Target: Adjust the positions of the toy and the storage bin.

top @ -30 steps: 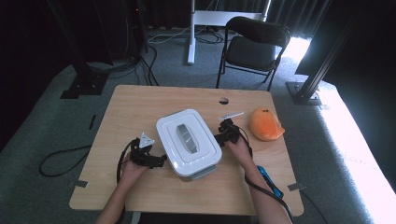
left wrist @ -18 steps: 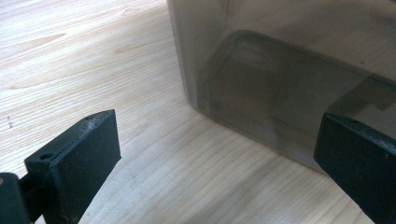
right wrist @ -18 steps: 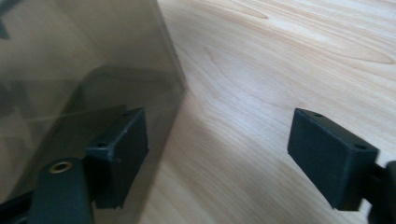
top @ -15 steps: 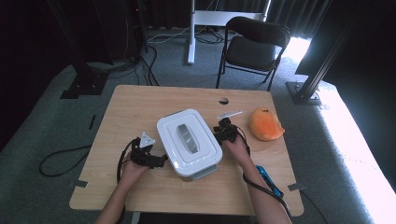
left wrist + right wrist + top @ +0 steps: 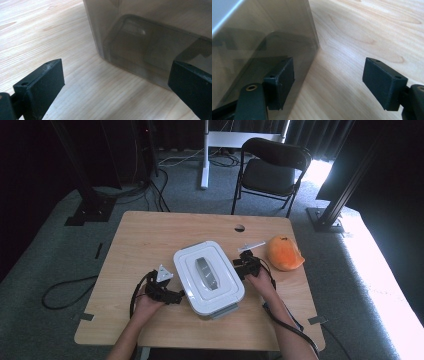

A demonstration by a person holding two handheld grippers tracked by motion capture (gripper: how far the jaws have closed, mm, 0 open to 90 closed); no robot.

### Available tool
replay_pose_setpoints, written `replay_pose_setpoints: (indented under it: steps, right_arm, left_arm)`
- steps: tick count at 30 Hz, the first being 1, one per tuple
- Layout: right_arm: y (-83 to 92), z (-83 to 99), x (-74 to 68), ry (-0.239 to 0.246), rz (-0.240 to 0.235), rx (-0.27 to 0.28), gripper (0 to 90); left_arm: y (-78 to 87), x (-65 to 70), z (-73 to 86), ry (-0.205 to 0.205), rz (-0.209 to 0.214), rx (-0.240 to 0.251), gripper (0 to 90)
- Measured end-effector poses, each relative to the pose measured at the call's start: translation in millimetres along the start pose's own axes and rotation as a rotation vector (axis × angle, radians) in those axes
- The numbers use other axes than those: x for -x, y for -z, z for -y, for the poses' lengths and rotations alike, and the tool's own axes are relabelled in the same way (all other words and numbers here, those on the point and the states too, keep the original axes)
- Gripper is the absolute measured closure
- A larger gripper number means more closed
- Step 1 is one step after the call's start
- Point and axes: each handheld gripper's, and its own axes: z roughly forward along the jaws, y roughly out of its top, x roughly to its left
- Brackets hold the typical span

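Note:
A clear plastic box with a white lid [image 5: 209, 276] and a grey handle [image 5: 206, 271] sits mid-table. My left gripper [image 5: 179, 296] is at the box's left side, jaws wide open. In the left gripper view [image 5: 117, 75] its jaws frame the box's smoky wall [image 5: 150, 37] and bare wood. My right gripper [image 5: 239, 266] is at the box's right side. Its jaws [image 5: 329, 67] have just been closing a little and still stand open. One jaw lies close against the box wall [image 5: 262, 37], the other over the table, and nothing is gripped.
On the wooden table [image 5: 150, 240], an orange rounded object [image 5: 284, 252] lies right of the box. A small white strip [image 5: 251, 246] lies behind the right gripper. A black chair [image 5: 272, 170] stands beyond the table's far edge.
The right gripper has edged slightly in toward the box's side. The left hand and the box have kept still.

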Motion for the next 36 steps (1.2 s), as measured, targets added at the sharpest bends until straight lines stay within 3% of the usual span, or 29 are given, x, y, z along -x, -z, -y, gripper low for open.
replay_pose_setpoints:
  steps: [19, 24, 30, 36]
  right_arm:
    - [23.2, 17.3, 5.2, 0.026, 0.013, -0.004, 25.4]
    - [27.6, 19.6, 6.4, 0.034, 0.029, 0.001, 18.7]
    - [33.7, 25.3, 7.1, 0.034, 0.056, 0.005, 17.8]
    - [42.4, 31.2, 5.1, 0.050, 0.073, 0.004, 14.5]
  left_arm:
    - [-4.5, 26.7, -3.6, -0.046, 0.069, 0.001, 0.8]
    - [-4.6, 23.7, -0.3, -0.033, 0.084, 0.002, 0.9]
    - [-4.1, 14.5, 12.2, -0.033, 0.072, -0.018, 0.9]
    - [2.2, 1.3, 28.2, 0.001, 0.067, -0.023, 0.9]
